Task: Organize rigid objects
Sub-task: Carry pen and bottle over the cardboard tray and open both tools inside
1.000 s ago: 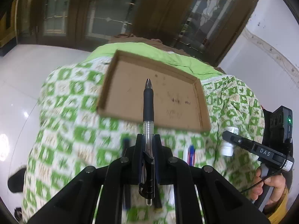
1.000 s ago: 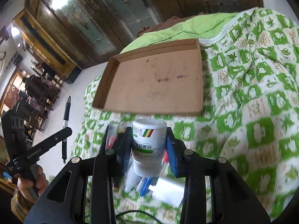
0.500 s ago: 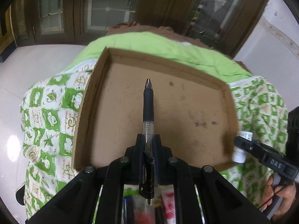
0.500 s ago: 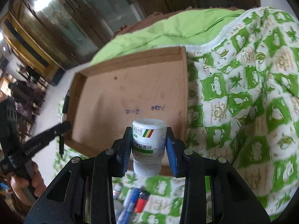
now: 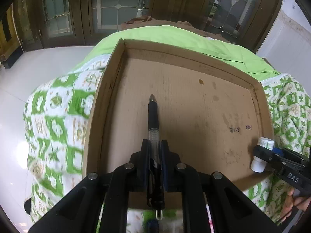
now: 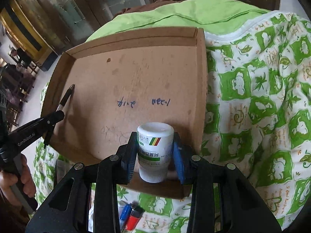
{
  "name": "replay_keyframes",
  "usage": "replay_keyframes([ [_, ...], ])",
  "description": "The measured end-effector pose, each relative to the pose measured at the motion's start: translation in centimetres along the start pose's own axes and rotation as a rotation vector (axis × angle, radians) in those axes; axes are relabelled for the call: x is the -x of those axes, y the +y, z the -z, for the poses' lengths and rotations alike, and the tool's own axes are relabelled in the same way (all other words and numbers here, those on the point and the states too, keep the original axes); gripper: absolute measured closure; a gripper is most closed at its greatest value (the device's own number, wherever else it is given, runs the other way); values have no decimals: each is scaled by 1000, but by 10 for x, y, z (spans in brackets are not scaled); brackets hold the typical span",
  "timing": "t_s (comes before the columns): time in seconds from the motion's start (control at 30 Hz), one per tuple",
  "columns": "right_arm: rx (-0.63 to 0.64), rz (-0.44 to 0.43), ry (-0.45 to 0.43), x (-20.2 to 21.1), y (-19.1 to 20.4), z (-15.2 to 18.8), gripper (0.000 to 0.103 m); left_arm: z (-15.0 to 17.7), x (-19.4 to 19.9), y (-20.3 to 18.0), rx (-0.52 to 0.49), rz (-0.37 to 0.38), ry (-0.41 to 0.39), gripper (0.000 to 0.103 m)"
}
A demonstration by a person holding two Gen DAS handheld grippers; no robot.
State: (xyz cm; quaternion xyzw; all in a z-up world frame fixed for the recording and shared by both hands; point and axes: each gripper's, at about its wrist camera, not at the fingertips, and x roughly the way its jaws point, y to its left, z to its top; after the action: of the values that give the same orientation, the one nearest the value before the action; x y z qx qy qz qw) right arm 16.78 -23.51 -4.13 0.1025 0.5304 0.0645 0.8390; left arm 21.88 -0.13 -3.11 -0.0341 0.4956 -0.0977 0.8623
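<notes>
Tool [image 5: 155, 151] on slim black pen [image 5: 153, 116]

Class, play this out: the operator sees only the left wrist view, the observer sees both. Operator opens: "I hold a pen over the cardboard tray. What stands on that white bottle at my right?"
Observer: The bottle, clamped in the right hand-held gripper, has a green label band and red, yellow and green stripes.
Operator: Anything left on the cloth near me?
Observer: Yes, a red lighter and a blue one lie below the tray.
Operator: That writing in the tray?
Observer: Blue ink, upside down.
</notes>
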Motion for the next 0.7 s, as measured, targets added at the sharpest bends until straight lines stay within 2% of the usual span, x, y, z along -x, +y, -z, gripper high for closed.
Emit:
replay_keyframes([
  [0.33, 4, 23, -10, -14, 9, -16, 69, -13, -12, 15, -18, -36, -17, 91],
  [0.4, 3, 29, -27, -12, 7, -15, 69, -11, -10, 18, -16, -50, -5, 87],
  [0.43, 4, 33, -34, -13, 8, -15, 67, -10, -7, 20, -13, -49, -3, 82],
  [0.47, 6, 35, -40, -13, 8, -14, 61, -6, -2, 20, -12, -43, -8, 78],
  [0.5, 8, 33, -47, -11, 8, -12, 56, -2, 4, 20, -14, -40, -18, 64],
  [0.57, 19, 18, -70, -4, 9, -6, 44, 8, 20, 15, -25, -24, -43, 49],
  [0.63, 39, 38, -98, 5, 11, 0, 38, 22, 40, 11, -24, -22, -83, 31],
  [0.7, 53, 56, -133, 15, 15, 6, 38, 41, 60, 11, 6, 17, -114, 24],
])
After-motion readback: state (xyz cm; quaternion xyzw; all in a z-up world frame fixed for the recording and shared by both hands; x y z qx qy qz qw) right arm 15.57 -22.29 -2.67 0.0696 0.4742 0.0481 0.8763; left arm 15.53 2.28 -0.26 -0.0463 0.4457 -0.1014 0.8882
